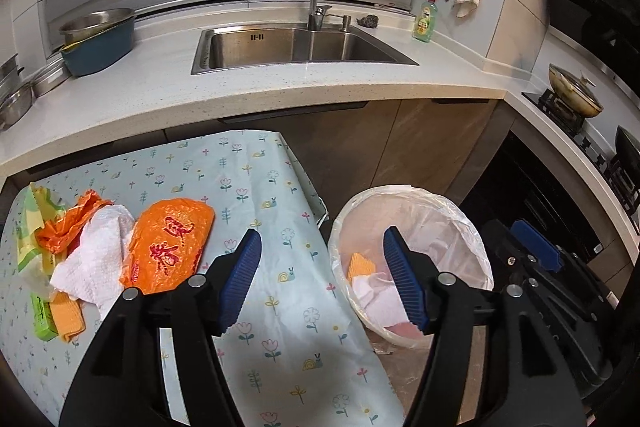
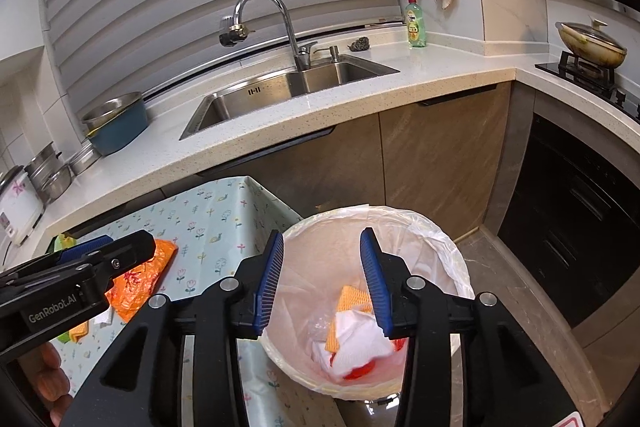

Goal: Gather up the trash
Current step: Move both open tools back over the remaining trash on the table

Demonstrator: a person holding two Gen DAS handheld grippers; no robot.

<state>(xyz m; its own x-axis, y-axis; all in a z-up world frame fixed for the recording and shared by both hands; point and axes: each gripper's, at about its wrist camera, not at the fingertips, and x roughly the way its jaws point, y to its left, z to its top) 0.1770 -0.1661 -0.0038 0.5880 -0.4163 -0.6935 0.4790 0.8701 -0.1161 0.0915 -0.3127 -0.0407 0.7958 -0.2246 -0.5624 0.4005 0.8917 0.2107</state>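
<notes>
A white lined bin (image 1: 472, 227) (image 2: 440, 243) stands on the floor right of a small table with a flowered cloth (image 1: 256, 179) (image 2: 208, 215). In the bin lie white tissue (image 2: 356, 343), an orange piece (image 2: 352, 299) and something red. On the table's left lie an orange bag (image 1: 168, 243) (image 2: 140, 279), white paper towel (image 1: 96, 255), a crumpled orange wrapper (image 1: 68, 223), yellow-green wrappers (image 1: 32, 223) and a green pack (image 1: 42, 315). My left gripper (image 1: 320, 279) is open and empty, over the table edge and bin. My right gripper (image 2: 322, 279) is open and empty above the bin.
A kitchen counter (image 1: 280, 87) with a steel sink (image 1: 296, 47), tap, blue basin (image 1: 100, 43), steel pots and a green soap bottle (image 1: 424, 19) runs behind. A stove with a pan (image 2: 592, 45) is on the right. Cabinet doors (image 2: 432, 155) stand behind the bin.
</notes>
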